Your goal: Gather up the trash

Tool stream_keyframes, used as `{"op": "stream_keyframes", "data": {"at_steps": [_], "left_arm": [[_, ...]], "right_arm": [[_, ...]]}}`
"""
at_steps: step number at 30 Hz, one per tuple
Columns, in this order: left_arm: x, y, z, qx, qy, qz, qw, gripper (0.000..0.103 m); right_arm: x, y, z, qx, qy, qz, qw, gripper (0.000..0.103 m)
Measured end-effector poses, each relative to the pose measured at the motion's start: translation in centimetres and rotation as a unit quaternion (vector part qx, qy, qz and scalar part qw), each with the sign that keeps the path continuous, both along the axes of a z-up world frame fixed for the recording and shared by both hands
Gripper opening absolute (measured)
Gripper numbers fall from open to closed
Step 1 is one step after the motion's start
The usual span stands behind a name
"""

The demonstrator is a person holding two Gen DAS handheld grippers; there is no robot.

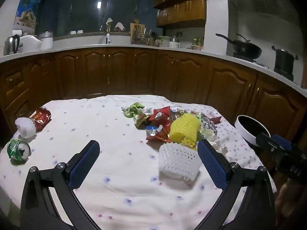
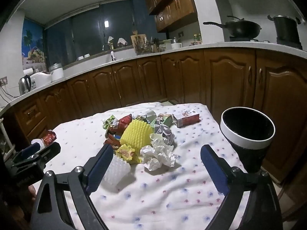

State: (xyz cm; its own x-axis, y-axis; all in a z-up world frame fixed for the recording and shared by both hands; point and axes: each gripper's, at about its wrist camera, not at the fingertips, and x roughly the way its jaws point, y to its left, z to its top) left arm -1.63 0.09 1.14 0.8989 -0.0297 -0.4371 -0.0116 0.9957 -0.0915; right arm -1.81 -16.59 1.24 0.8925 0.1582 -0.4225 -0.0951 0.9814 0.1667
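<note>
Trash lies on a table with a white flowered cloth. A white foam net sleeve lies just inside my open left gripper, near its right finger. Behind it are a yellow foam net, red snack wrappers and crumpled paper. My right gripper is open and empty, with crumpled white paper lying between its fingers and the white foam net by its left finger. A black bin with a white rim stands at the table's right edge.
At the table's left are a crushed green can, a red can and another white foam net. A small carton lies at the far right. Wooden kitchen cabinets and a counter stand beyond the table.
</note>
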Motion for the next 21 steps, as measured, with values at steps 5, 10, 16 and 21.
{"op": "stream_keyframes", "data": {"at_steps": [5,10,16,21], "left_arm": [[-0.14,-0.12,0.07,0.008,-0.001,0.01,0.9999,0.103],[-0.15,0.19,-0.06,0.009,0.001,0.009,0.9999,0.103],[-0.11,0.29,-0.15,0.013,-0.001,0.008,0.9999,0.103],[-0.07,0.23,-0.15,0.013,-0.001,0.007,0.9999,0.103]], "right_arm": [[0.34,-0.05,-0.39,-0.001,-0.004,-0.002,1.0,0.094],[0.01,-0.05,0.04,-0.002,-0.004,-0.003,1.0,0.094],[-0.1,-0.05,-0.08,-0.002,-0.005,-0.003,1.0,0.094],[-0.06,0.0,-0.19,-0.002,-0.005,-0.003,1.0,0.094]]}}
